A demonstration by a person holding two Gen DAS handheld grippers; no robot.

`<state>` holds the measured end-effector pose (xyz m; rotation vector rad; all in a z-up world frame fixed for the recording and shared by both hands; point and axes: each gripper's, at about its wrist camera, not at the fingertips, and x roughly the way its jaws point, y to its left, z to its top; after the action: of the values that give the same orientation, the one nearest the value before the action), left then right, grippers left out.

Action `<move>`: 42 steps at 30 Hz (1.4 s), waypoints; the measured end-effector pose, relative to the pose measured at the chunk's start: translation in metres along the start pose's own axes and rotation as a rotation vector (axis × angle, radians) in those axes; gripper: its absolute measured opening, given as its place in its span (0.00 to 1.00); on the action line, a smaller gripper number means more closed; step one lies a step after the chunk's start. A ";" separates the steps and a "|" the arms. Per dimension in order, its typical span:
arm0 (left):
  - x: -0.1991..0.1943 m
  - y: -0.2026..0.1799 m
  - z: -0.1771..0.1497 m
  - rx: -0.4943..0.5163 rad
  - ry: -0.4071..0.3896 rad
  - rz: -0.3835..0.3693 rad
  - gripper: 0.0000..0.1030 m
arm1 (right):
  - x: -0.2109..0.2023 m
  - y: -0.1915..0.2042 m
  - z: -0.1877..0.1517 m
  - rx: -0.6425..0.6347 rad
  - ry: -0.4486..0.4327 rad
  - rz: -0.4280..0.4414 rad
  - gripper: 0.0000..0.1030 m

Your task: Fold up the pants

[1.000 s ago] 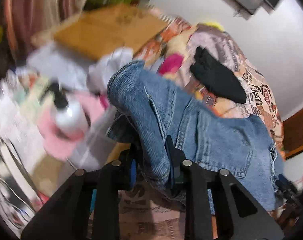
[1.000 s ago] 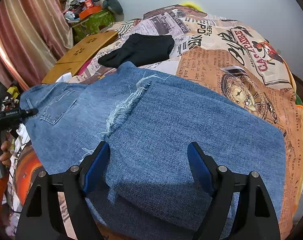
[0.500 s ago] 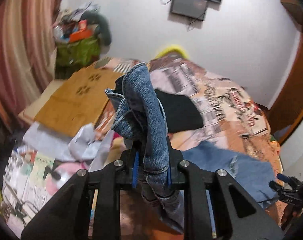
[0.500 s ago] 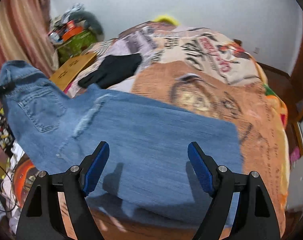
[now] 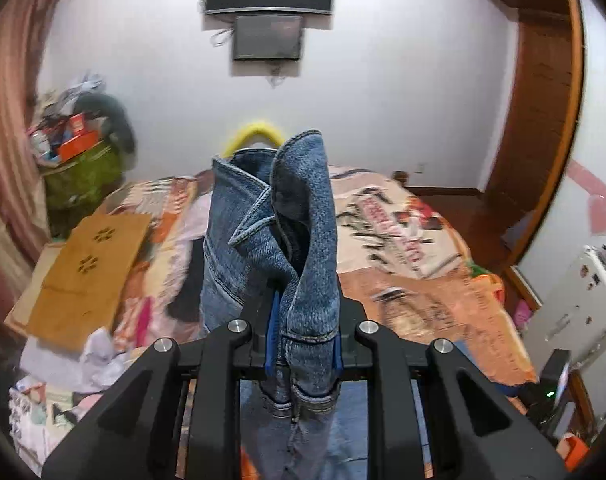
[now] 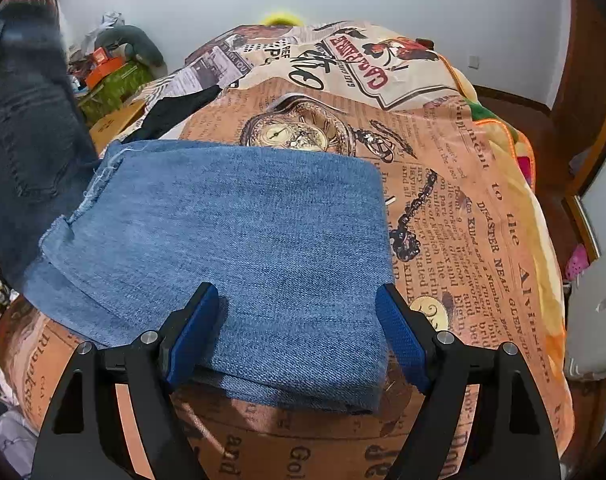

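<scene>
The blue jeans (image 6: pixel 239 232) lie with their folded leg part flat on the printed bedspread (image 6: pixel 463 184). My left gripper (image 5: pixel 301 344) is shut on the jeans' waistband end (image 5: pixel 303 240) and holds it raised high above the bed; that lifted part hangs dark and blurred at the left of the right wrist view (image 6: pixel 27 128). My right gripper (image 6: pixel 297 334) is open and empty, its blue pads (image 6: pixel 401 334) straddling the near edge of the flat denim without clamping it.
A black garment (image 6: pixel 175 110) lies on the bed behind the jeans. A cardboard sheet (image 5: pixel 87 276) and loose clothes lie left of the bed. A green bag with clutter (image 5: pixel 83 168) stands in the far left corner. A white appliance (image 5: pixel 575 308) stands at the right.
My left gripper has lifted the waistband end up and swung it over the bed. The flat denim in front of my right gripper has drawn in shorter. My right gripper stays open.
</scene>
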<state>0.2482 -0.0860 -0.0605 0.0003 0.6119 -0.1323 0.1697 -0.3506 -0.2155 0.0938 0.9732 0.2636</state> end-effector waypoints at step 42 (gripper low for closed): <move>0.100 -0.228 -0.149 0.451 0.425 -0.345 0.88 | -0.041 -0.058 -0.050 0.114 0.019 -0.071 0.76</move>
<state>0.2153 -0.3190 -0.2311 0.3683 0.9923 -0.6144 0.1175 -0.4192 -0.2220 0.1608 1.0078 0.1436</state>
